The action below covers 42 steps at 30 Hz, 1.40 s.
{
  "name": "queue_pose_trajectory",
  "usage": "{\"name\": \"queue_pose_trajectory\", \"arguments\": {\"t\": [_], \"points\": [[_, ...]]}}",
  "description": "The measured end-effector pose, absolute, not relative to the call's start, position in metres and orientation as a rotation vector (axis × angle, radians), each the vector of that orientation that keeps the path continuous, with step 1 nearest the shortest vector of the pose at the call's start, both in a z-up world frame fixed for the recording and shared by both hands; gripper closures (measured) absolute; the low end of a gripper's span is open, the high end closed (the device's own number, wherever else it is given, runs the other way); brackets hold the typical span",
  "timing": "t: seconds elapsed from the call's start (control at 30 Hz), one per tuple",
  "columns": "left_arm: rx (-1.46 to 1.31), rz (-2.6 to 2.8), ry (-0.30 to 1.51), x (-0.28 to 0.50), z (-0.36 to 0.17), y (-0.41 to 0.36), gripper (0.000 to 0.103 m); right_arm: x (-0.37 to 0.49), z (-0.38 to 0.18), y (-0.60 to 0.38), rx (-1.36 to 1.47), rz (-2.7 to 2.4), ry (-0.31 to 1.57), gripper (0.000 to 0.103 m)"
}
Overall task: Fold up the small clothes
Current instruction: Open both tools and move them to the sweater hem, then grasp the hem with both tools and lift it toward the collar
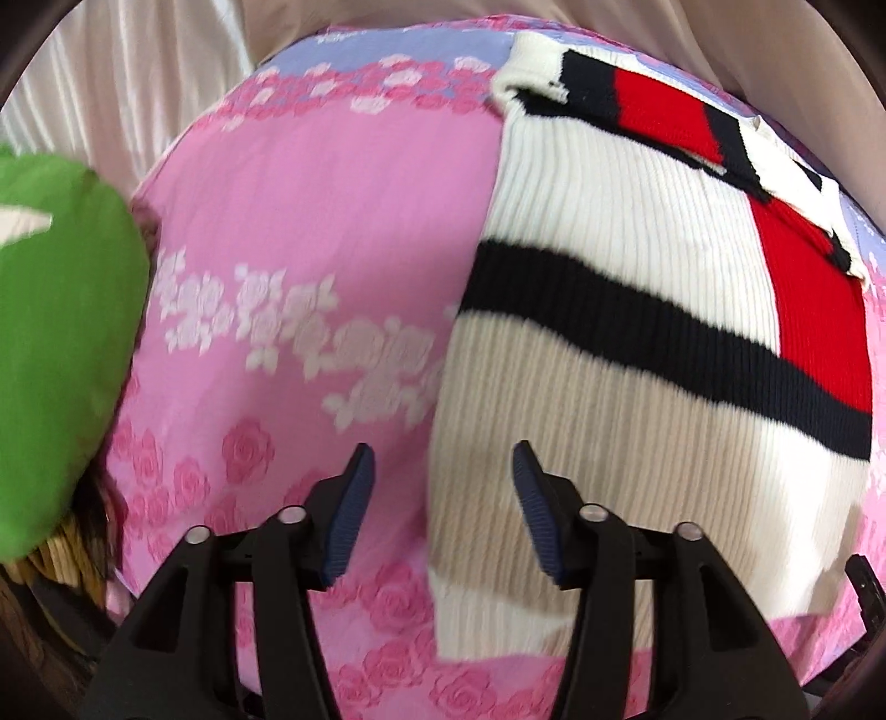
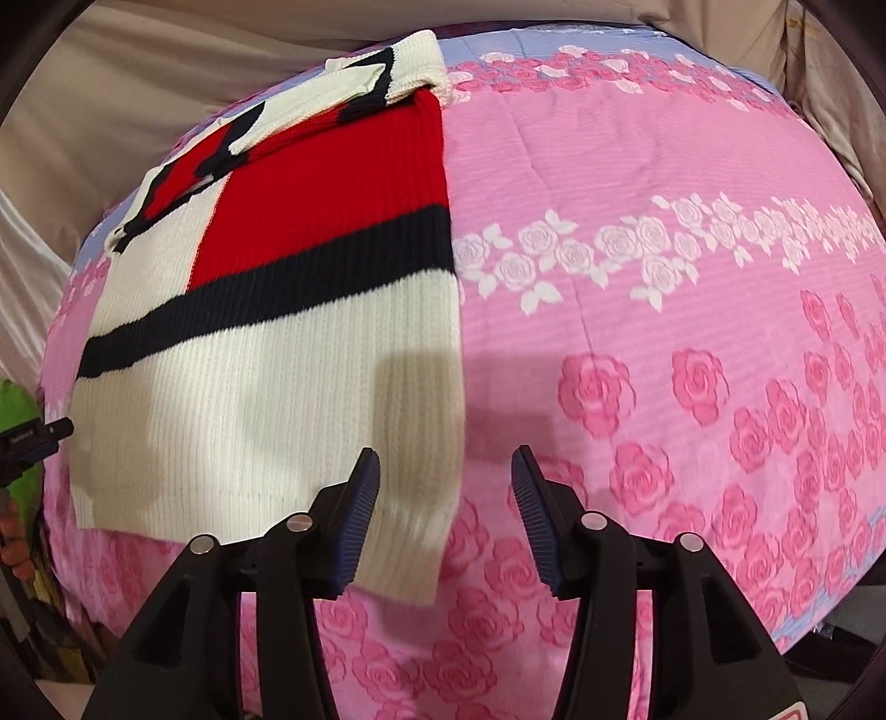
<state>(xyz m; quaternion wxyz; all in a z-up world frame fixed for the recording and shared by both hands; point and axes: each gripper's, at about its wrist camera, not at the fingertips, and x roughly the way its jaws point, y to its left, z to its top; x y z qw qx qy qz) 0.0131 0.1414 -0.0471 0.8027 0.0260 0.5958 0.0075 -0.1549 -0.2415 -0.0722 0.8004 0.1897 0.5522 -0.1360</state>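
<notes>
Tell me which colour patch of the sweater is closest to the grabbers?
The cream-white bottom part of the knit sweater, below the black stripe. The red patch lies farther away, beyond that stripe.

A soft pink cover [image 2: 637, 183] with roses on it was spread over the top where the clothes went. It had a row of white roses [image 2: 664, 243] across the middle, many dark pink roses [image 2: 692, 387] lower down, and a light purple strip [image 2: 526, 44] along the far edge. A knit sweater [image 2: 277, 343] lay flat right on the cover, toward its left side in the right wrist view. The sweater [image 1: 637, 332] was white with a big red block and a dark stripe running across it. Its sleeves were folded in over the top part. The bottom edge of the sweater lay near the front edge of the cover.
</notes>
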Motion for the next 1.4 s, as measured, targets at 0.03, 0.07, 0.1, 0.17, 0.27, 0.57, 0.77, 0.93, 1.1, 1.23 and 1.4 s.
{"name": "queue_pose_trajectory", "arguments": {"t": [0.03, 0.07, 0.1, 0.17, 0.27, 0.57, 0.77, 0.93, 1.1, 1.23, 1.4], "points": [[0.043, 0.010, 1.279, 0.008, -0.048, 0.145, 0.047, -0.159, -0.072, -0.240, 0.405, -0.288, 1.185, 0.049], [0.026, 0.002, 1.286, 0.002, -0.050, 0.149, 0.046, -0.161, -0.073, -0.239, 0.406, -0.285, 1.186, 0.048], [0.014, 0.001, 1.292, -0.002, -0.052, 0.152, 0.044, -0.163, -0.073, -0.238, 0.408, -0.282, 1.188, 0.048], [-0.027, -0.015, 1.304, -0.009, -0.056, 0.155, 0.039, -0.167, -0.076, -0.237, 0.427, -0.269, 1.194, 0.047], [-0.135, -0.041, 1.338, -0.015, -0.068, 0.163, 0.031, -0.170, -0.085, -0.237, 0.486, -0.236, 1.214, 0.044], [-0.179, -0.148, 1.354, -0.007, -0.070, 0.149, 0.089, -0.153, -0.089, -0.228, 0.541, -0.140, 1.210, 0.082], [-0.255, -0.175, 1.304, -0.018, -0.036, 0.157, 0.092, -0.156, -0.045, -0.234, 0.517, -0.095, 1.118, 0.097], [-0.249, -0.255, 1.301, -0.053, -0.009, 0.160, 0.092, -0.186, -0.019, -0.243, 0.413, -0.076, 1.147, 0.099], [-0.183, -0.324, 1.417, -0.105, -0.013, 0.152, 0.093, -0.226, -0.029, -0.250, 0.340, -0.060, 1.281, 0.099], [-0.146, -0.347, 1.509, -0.136, -0.013, 0.158, 0.093, -0.258, -0.039, -0.242, 0.311, -0.009, 1.413, 0.099], [-0.141, -0.337, 1.501, -0.133, 0.014, 0.166, 0.093, -0.266, -0.016, -0.235, 0.292, 0.062, 1.445, 0.099]]}}
